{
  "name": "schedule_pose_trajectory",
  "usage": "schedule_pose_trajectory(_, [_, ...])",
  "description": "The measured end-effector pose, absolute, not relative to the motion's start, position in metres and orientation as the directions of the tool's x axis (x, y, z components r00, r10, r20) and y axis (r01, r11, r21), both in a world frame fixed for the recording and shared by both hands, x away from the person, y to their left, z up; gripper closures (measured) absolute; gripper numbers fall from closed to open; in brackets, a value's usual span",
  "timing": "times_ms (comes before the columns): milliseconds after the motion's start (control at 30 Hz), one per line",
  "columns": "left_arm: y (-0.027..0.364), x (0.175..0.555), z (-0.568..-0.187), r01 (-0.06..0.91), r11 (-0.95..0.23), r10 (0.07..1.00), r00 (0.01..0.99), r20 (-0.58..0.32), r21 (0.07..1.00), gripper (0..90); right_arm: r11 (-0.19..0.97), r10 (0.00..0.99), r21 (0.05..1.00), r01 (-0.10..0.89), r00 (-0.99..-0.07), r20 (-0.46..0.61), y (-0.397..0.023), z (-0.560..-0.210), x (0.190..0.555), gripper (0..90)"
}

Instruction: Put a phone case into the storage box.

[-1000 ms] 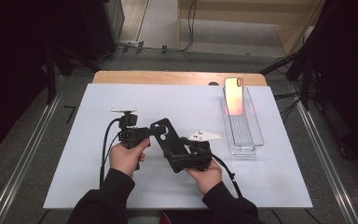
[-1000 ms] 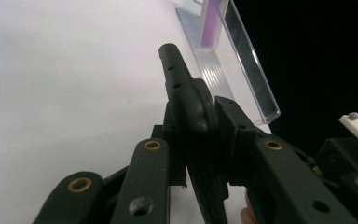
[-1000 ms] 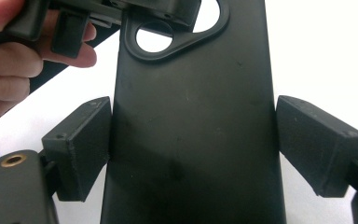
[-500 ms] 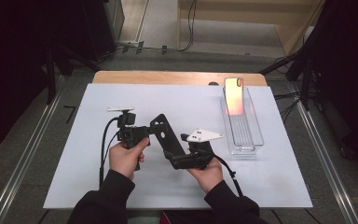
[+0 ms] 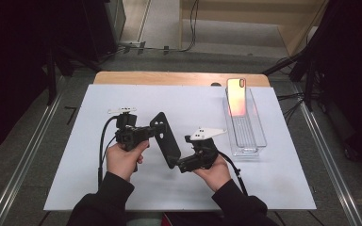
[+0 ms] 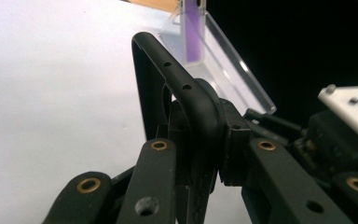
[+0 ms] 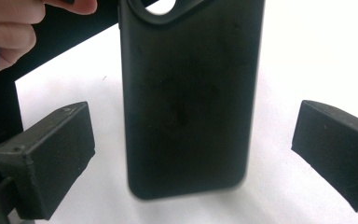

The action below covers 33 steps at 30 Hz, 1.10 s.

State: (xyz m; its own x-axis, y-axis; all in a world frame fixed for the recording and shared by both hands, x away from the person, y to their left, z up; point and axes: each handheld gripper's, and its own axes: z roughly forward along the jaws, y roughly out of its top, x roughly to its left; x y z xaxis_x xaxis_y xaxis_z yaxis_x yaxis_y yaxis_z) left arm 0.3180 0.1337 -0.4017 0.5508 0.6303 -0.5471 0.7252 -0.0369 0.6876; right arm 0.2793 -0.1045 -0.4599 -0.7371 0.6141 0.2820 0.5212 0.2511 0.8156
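One black phone case [image 5: 166, 139] hangs over the middle of the white worktop [image 5: 75, 188], tilted, its camera cut-out toward eleven o'clock. The left gripper [image 5: 147, 132] is clamped tight on the case's long edge near that upper end; in the left gripper view the rim [image 6: 193, 100] sits pinched between the pads. The right gripper [image 5: 181, 162] meets the case's lower end from about four o'clock. Its jaws have just been opening and now stand wide, with the case between them in the right gripper view [image 7: 186, 98] but neither pad pressing on it.

The case looks light and thin, probably a slightly flexible shell that bows if squeezed across its open face. Its matte back should give fair friction. Holding it by the rim, as the left gripper does, seems safest.

Count: one case, one phone [image 5: 236, 96] standing upright at the far end of one clear tray [image 5: 257, 136] at two o'clock, two grippers.
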Motion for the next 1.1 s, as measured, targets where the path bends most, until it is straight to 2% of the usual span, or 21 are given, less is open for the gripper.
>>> schedule_pose_trajectory(100, [0.132,0.316,-0.402,0.699,-0.061,0.63,0.581,-0.516,0.712,79.2,0.237,0.614,0.807,0.541,-0.727,0.307,-0.108,-0.46,0.281,0.0])
schedule_pose_trajectory(667, [0.121,0.304,-0.405,0.566,-0.185,0.597,0.714,-0.365,0.803,79.0,0.23,0.618,0.83,0.508,-0.735,0.279,-0.112,-0.454,0.282,0.0])
schedule_pose_trajectory(1100, [0.109,0.292,-0.409,0.551,-0.227,0.535,0.76,-0.37,0.803,78.9,0.235,0.598,0.845,0.481,-0.757,0.265,-0.107,-0.451,0.283,0.0])
